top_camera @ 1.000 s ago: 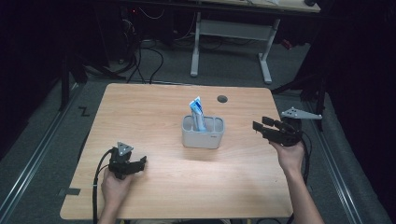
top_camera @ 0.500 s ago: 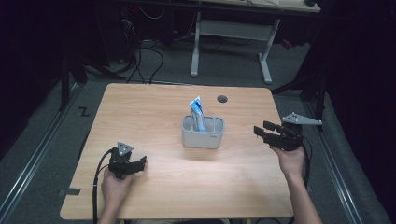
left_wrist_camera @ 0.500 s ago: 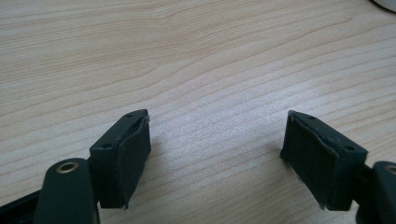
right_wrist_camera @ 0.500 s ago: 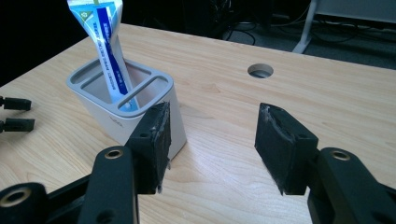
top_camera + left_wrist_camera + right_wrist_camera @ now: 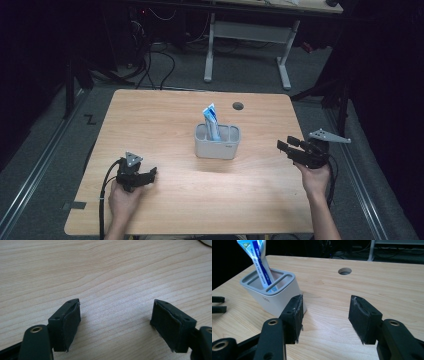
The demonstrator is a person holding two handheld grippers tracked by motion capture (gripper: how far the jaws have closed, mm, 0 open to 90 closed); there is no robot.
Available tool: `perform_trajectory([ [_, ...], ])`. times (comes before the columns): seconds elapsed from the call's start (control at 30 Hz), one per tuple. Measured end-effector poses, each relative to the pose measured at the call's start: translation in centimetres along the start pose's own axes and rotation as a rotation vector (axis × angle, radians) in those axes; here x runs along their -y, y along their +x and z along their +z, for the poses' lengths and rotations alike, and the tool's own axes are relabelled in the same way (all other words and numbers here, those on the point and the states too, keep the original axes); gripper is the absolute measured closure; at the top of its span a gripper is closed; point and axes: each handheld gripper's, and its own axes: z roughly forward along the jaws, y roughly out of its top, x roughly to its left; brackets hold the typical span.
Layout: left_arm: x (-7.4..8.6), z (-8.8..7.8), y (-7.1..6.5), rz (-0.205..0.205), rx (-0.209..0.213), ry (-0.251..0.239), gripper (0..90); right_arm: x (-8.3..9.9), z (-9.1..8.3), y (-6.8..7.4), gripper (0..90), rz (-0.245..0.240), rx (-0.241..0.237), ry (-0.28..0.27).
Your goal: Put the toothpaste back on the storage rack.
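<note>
Both grippers released, nothing between jaws. Left gripper [image 5: 149, 173] low on table [image 5: 165, 125], near front-left. Right gripper [image 5: 285, 148] right of holder [image 5: 217, 145], apart. Tube [image 5: 211, 120] upright in holder, mid-table.

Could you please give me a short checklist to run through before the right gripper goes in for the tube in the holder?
1. Right gripper open, nothing between the jaws: ok.
2. Toothpaste tube stands in the holder with its top above the rim, free to grasp: ok.
3. Holder upright on the table: ok.
4. Space between right gripper and holder free of other things: ok.
5. Left gripper open, low over bare wood, apart from the holder: ok.
6. Whether the holder would stay put if the tube is pulled: cannot tell.
</note>
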Motion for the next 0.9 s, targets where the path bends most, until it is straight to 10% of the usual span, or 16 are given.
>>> perform_trajectory([
  [0.9,0.0,0.0,0.0,0.000,-0.002,0.001,23.9,3.2,0.0,-0.6,46.9,0.059,0.018,0.041],
])
